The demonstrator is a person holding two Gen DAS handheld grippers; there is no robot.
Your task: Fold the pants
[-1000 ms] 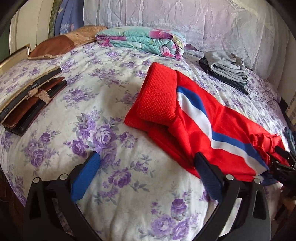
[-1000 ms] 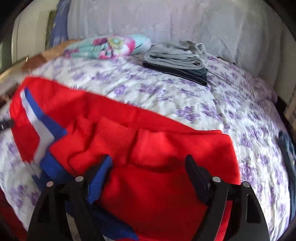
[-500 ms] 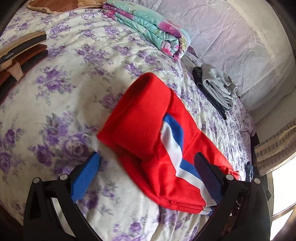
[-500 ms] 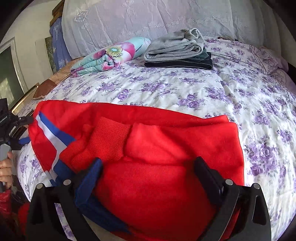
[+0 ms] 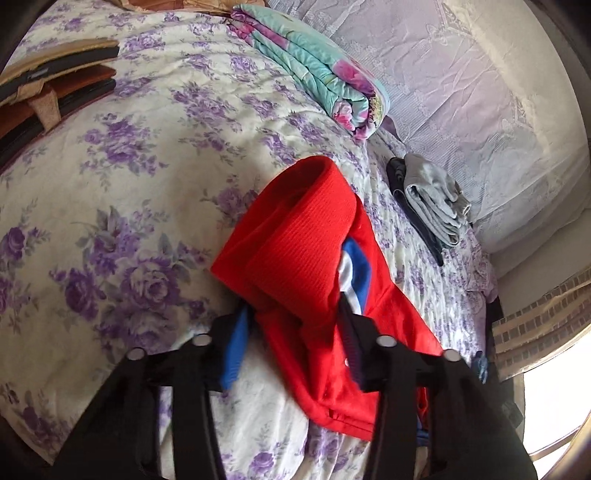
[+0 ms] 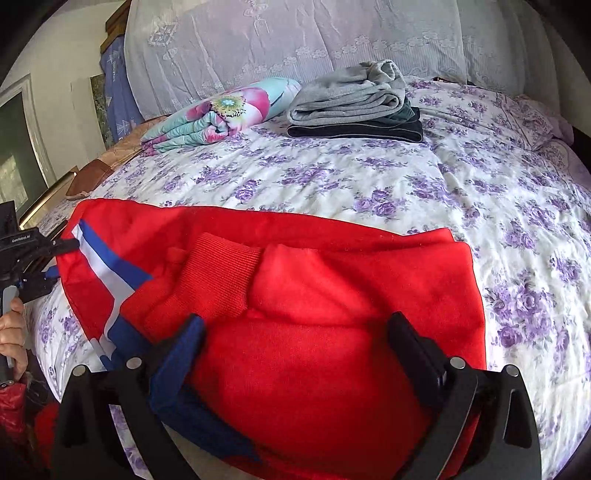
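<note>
Red pants (image 5: 295,251) with a blue and white side stripe lie folded on the floral bedspread (image 5: 110,206). My left gripper (image 5: 293,317) has narrowed around the near red edge, and cloth fills the gap between its fingers. In the right wrist view the pants (image 6: 332,295) spread across the near bed, a ribbed cuff on top. My right gripper (image 6: 295,332) is wide open, hovering over the red cloth. The left gripper (image 6: 55,258) shows at the pants' left end.
A folded floral quilt (image 6: 221,110) and a stack of folded grey and dark clothes (image 6: 354,103) lie at the back by the white lace pillows (image 6: 295,33). Brown bags (image 5: 48,99) lie at the bed's left side. A window (image 5: 554,406) is at the right.
My left gripper has moved in onto the pants' near edge and narrowed from wide open around the cloth. My right gripper stays open over the pants.
</note>
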